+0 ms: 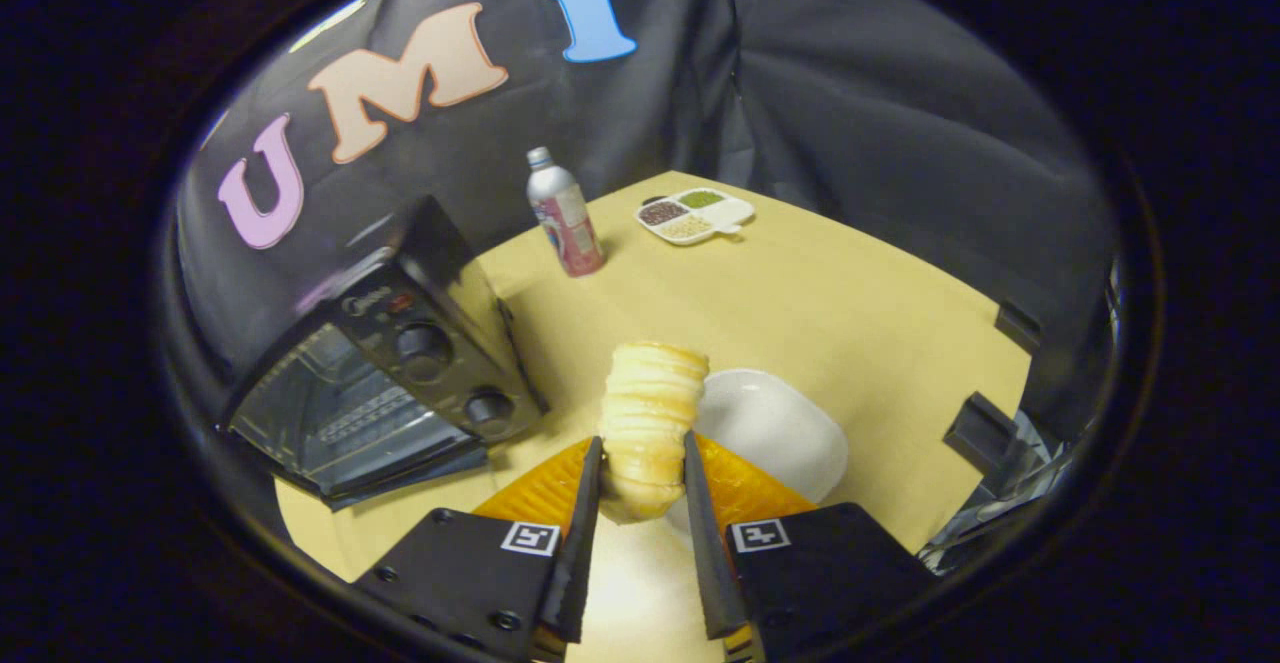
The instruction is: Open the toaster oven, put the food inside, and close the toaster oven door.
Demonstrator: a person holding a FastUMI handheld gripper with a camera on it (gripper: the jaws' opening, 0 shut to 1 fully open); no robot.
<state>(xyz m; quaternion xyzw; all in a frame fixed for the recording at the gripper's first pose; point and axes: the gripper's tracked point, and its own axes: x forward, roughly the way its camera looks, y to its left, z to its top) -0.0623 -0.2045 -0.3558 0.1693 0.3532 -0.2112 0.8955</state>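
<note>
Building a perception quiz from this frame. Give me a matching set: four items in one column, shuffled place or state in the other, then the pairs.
Items
1. pastry roll
2. toaster oven
3. bottle
4. divided dish

Places or states
A. holds three portions of grains, at the table's far edge
B. door open, beside the fingers
C. clamped between the gripper's fingers
D. stands upright beyond the oven

Pairs: 1-C, 2-B, 3-D, 4-A

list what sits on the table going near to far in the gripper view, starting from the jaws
pastry held between the jaws of the gripper → white plate → toaster oven → bottle → divided snack tray
</note>
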